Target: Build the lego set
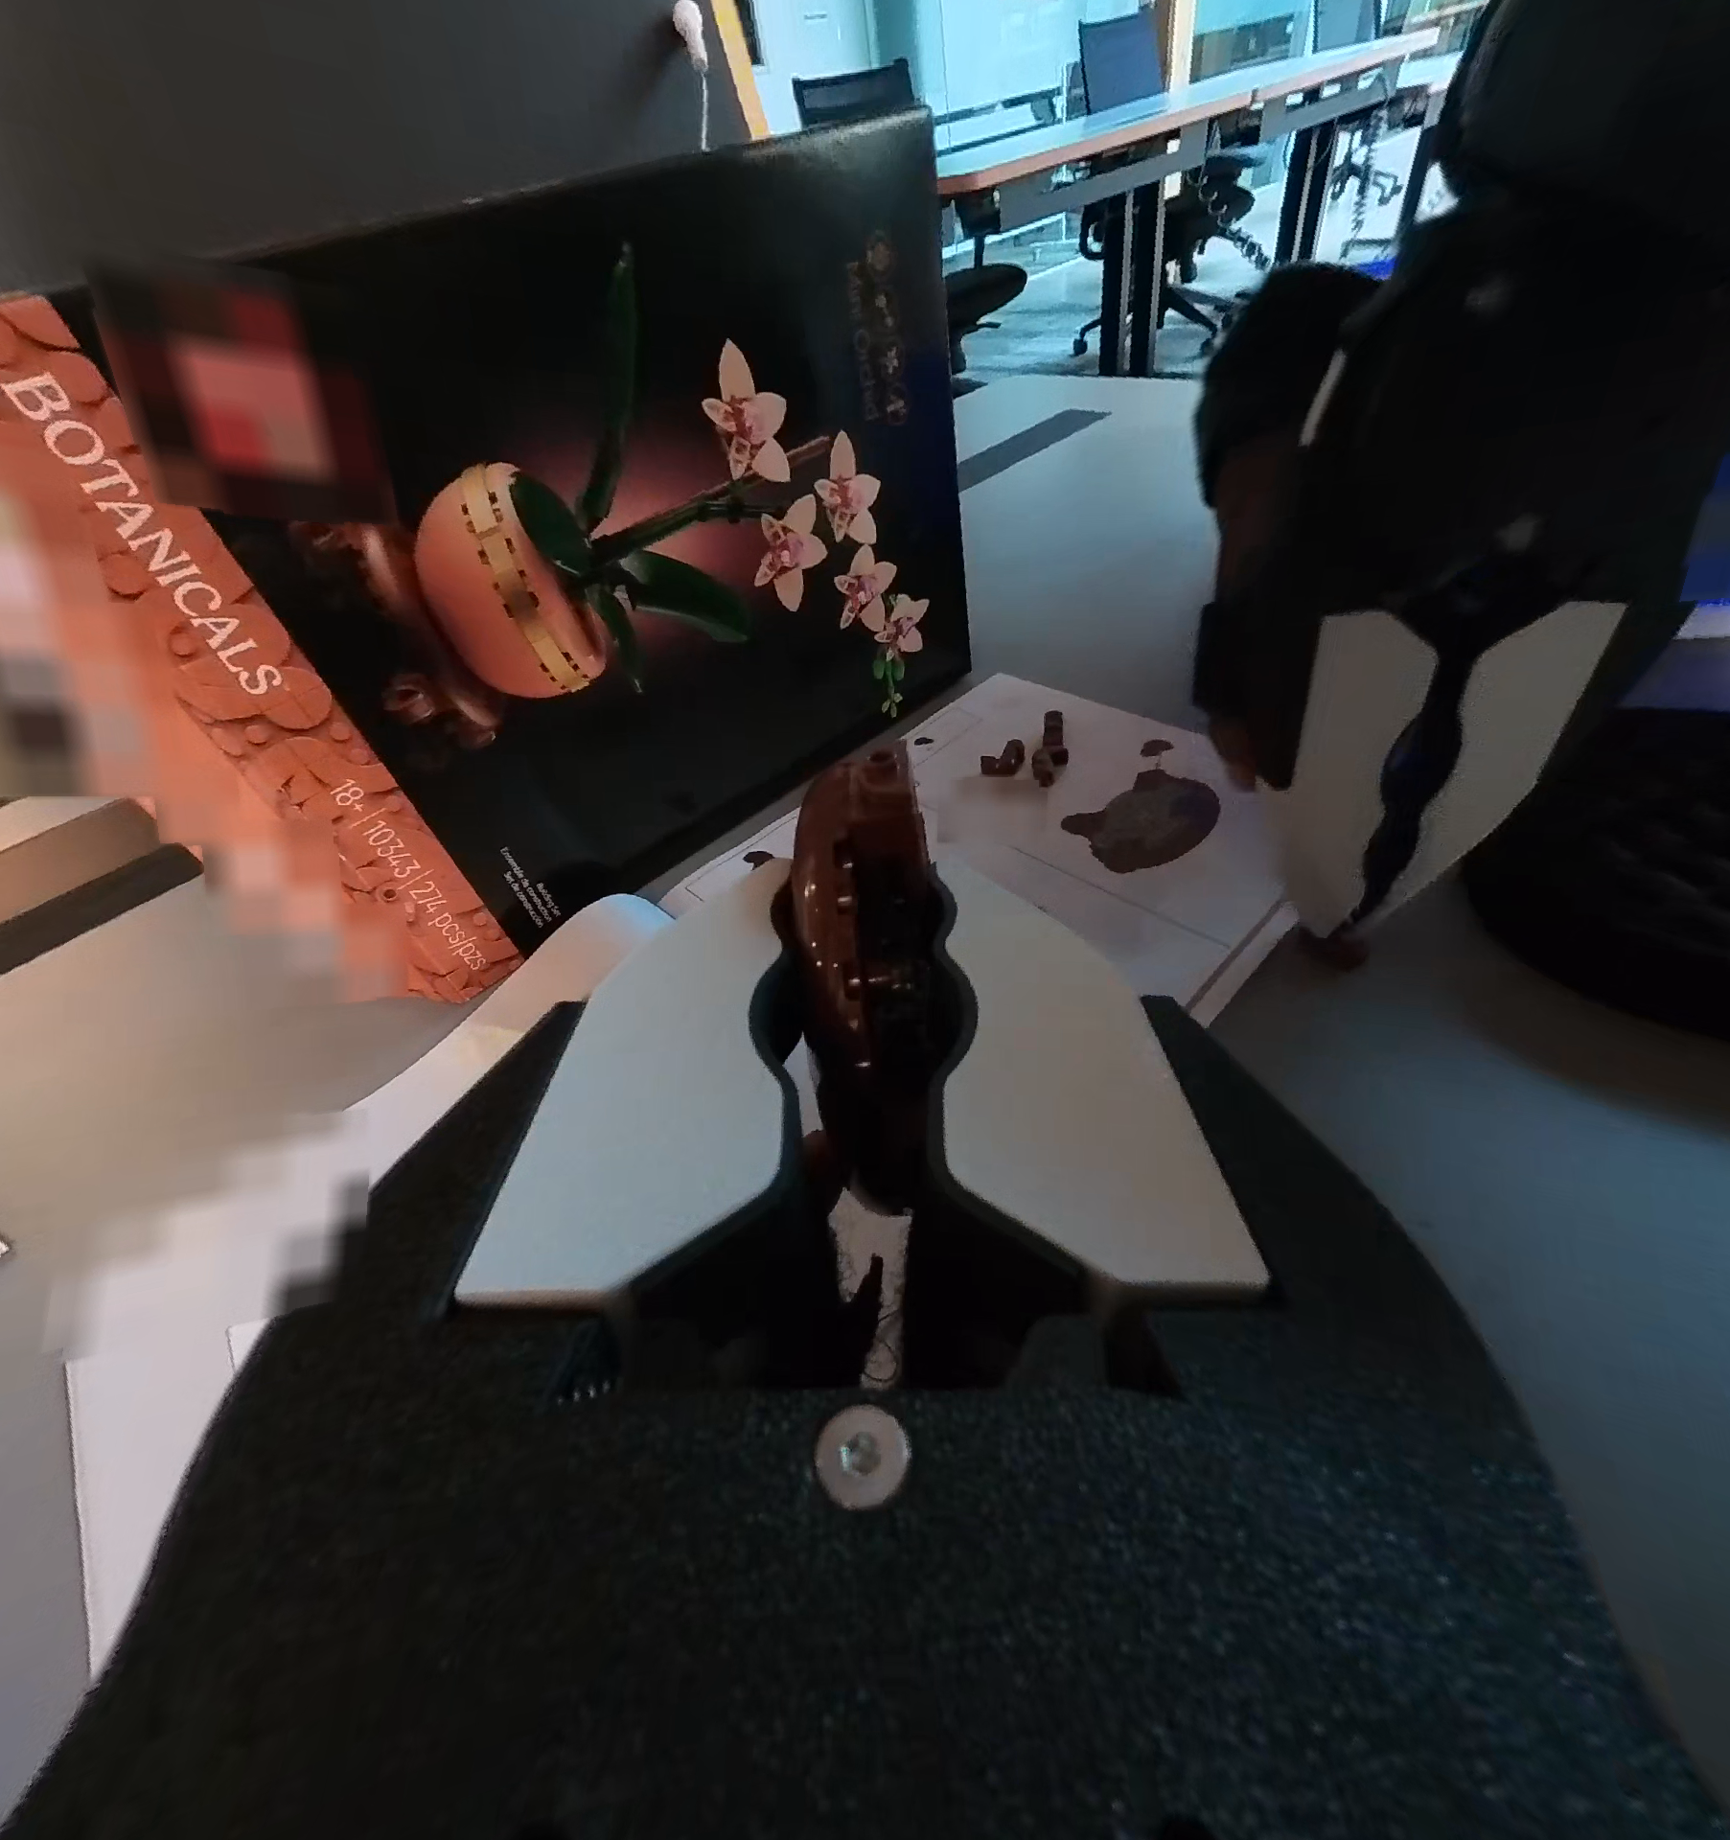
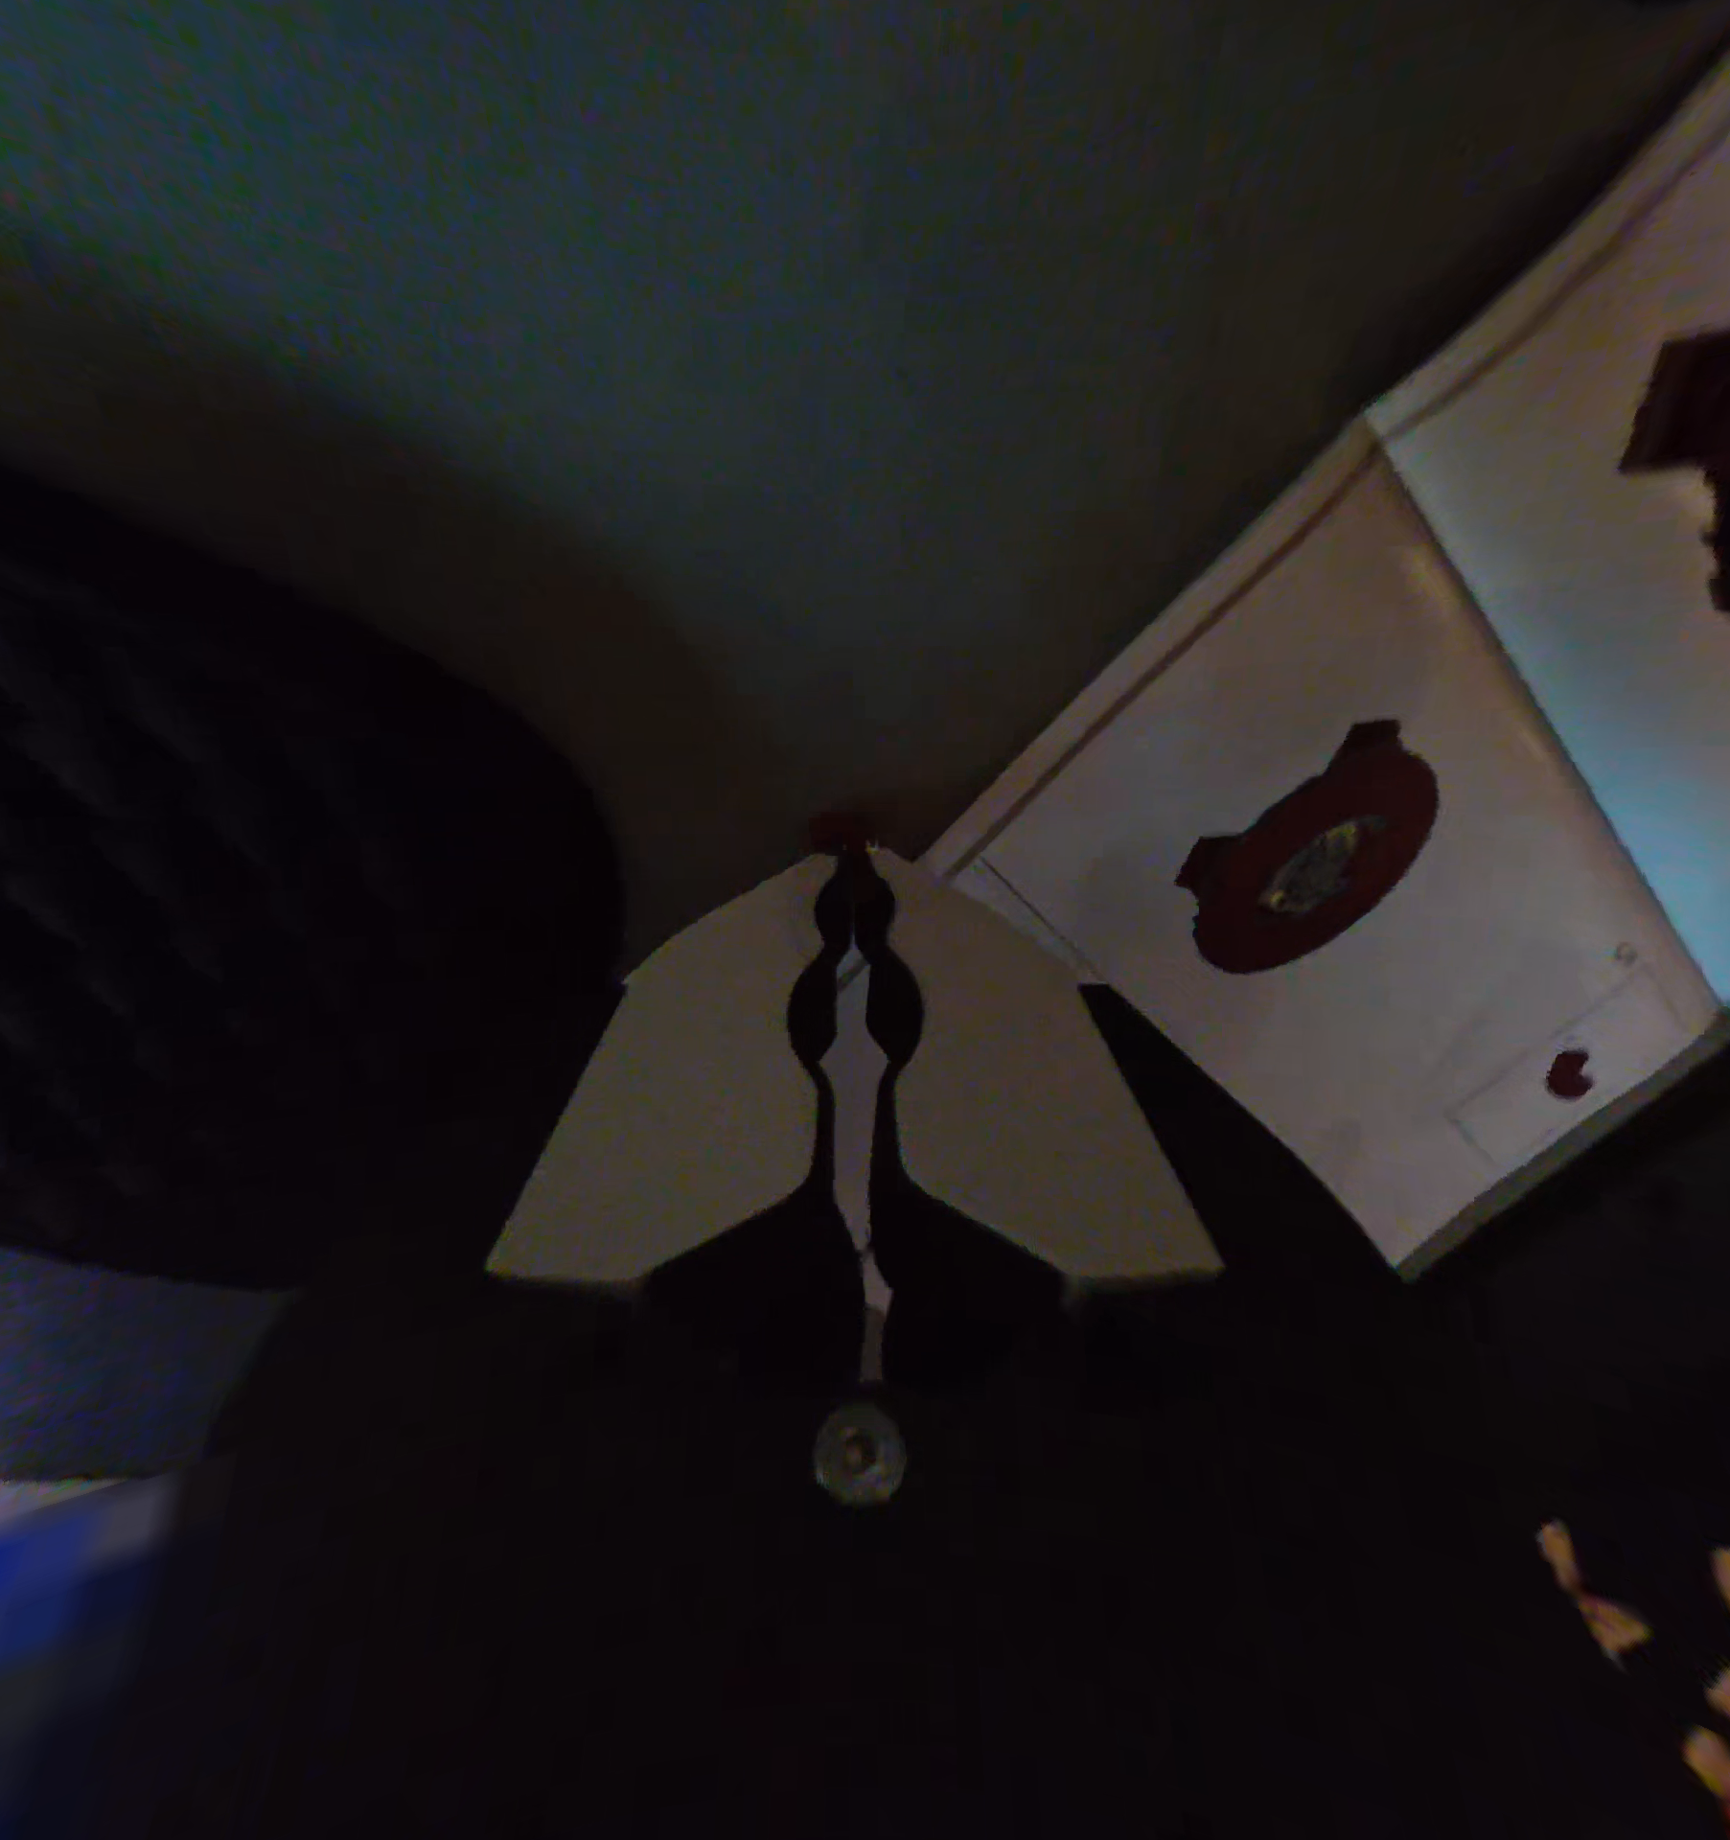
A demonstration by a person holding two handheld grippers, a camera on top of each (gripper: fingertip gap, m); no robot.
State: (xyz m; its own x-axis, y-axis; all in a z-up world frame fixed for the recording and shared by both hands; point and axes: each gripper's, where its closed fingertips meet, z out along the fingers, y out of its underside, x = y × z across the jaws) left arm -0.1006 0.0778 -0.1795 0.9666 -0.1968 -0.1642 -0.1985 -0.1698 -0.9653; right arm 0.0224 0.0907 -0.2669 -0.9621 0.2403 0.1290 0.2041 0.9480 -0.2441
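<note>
Beside the booklet's (image 1: 1119, 797) edge, left gripper (image 1: 866, 896) clamping a brown assembly (image 1: 856, 876), box (image 1: 582, 518) standing behind; right gripper (image 2: 853, 856) pinching a small brown piece (image 2: 838, 826), fingers together.

The box (image 1: 562, 498) was black in front, with a picture of pink and white spotted flowers, green leaves and a peach pot with gold stripes. Its side was orange with round leaf shapes. The left gripper (image 1: 866, 896) had white fingers (image 1: 681, 1075) on a black speckled body, and it pinched a shiny dark brown brick piece (image 1: 856, 866). The paper sheet (image 1: 1119, 826) was white with brown shapes printed on it. Small brown bits (image 1: 1025, 757) lay on it. The table (image 1: 1438, 1245) was grey.
</note>
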